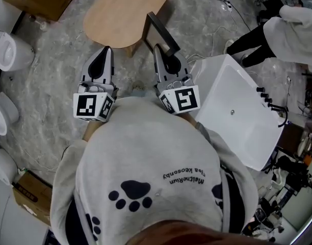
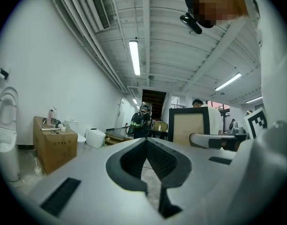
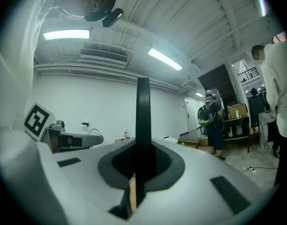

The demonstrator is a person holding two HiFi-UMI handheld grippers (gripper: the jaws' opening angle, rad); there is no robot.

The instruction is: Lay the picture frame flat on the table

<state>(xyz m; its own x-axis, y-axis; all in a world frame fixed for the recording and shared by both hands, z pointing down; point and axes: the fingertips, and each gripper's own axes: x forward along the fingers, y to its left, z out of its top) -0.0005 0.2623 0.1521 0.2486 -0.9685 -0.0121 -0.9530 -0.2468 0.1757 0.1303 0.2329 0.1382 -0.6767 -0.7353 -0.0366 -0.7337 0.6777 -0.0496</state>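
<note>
Black-rimmed picture frame (image 1: 157, 29) with a tan panel, standing upright on its edge, its lower rim clamped in your right gripper (image 1: 166, 59), held by the near edge of the oval wooden table (image 1: 120, 9), not yet laid down

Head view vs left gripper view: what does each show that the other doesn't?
Head view only: the dark paw print on the grey hoodie, and the black-and-white marker cube on the left claw. Left gripper view only: the ceiling strip light and the tan inner panel of the black rectangular picture frame. Both: that frame, gripped in the right claw, and the shut, empty left claw.
</note>
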